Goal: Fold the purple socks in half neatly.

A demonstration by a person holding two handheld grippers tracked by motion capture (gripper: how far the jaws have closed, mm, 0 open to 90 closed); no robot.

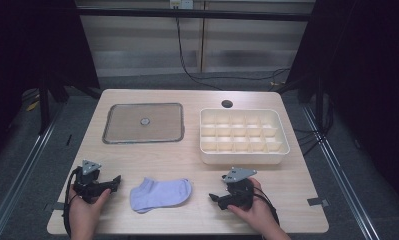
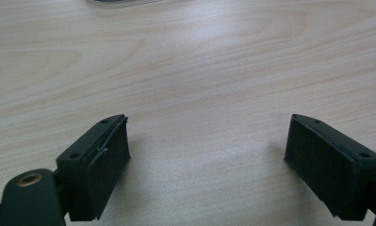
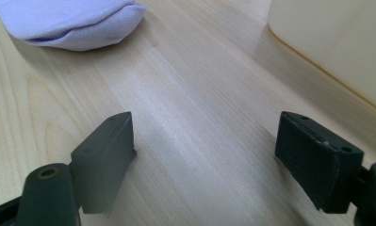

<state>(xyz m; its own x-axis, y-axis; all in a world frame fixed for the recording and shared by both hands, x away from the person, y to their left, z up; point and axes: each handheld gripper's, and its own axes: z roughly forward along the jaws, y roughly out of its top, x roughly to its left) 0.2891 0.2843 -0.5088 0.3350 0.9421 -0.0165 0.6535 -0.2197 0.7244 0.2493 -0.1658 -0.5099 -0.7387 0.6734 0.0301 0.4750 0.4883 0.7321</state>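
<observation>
Lilac sock (image 1: 161,194) between both grippers, divided box (image 1: 244,136) and tray (image 1: 143,123) beyond

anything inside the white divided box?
The white divided box looks empty: bare cream compartments in the far rows. The near wall hides the floors of the front row, so those can't be confirmed.

1. Sock (image 1: 161,194): pale lilac, plain, no pattern.
2. Desk (image 1: 152,160): light wood grain.
3. Divided box (image 1: 244,136), beyond the sock: cream.
4. Tray (image 1: 143,123), left of the box: grey, darker rim.
5. Left tool (image 1: 116,182) and right tool (image 1: 215,198): black, grey top plates.
</observation>
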